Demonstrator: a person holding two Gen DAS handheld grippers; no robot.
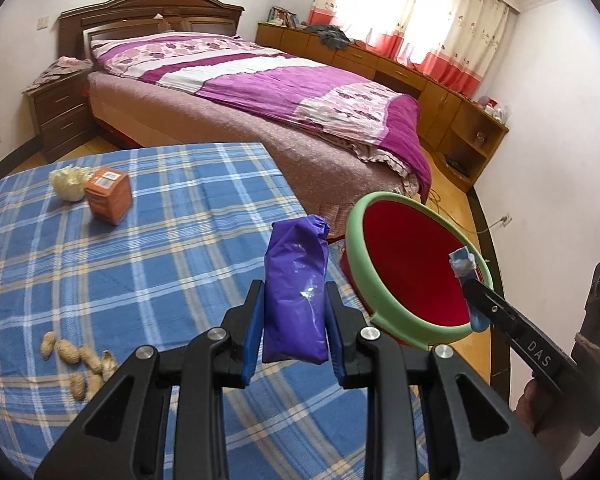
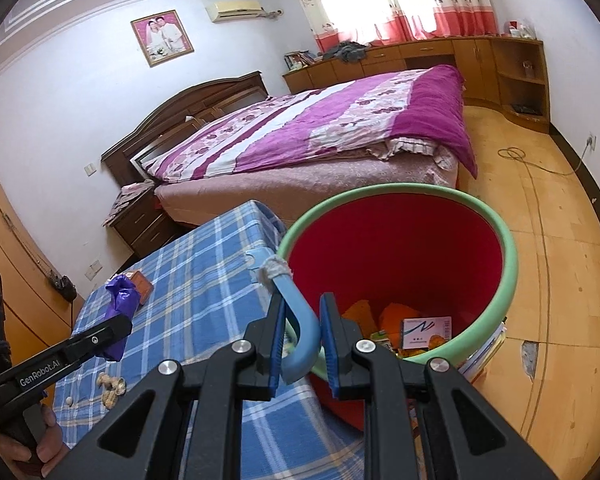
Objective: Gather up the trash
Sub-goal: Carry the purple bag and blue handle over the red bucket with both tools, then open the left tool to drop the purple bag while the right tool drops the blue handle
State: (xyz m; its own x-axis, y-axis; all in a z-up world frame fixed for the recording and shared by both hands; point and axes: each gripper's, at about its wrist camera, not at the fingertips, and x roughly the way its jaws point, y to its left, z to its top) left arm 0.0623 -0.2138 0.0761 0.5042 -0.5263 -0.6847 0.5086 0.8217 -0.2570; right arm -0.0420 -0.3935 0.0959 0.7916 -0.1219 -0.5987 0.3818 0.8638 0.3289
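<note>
left gripper [image 1: 294,312] clamps a purple bag [image 1: 296,288], right gripper [image 2: 300,340] pinches a blue hook [image 2: 296,328] near the red bin [image 2: 512,256]; next, likely drop both inside

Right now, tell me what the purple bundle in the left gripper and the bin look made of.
Purple bundle: thin plastic film, probably a bag; glossy, crinkled, with a bright glare spot and a twisted top. Bin: likely moulded plastic; smooth red walls with a soft sheen under a matte pale-green rim.
</note>
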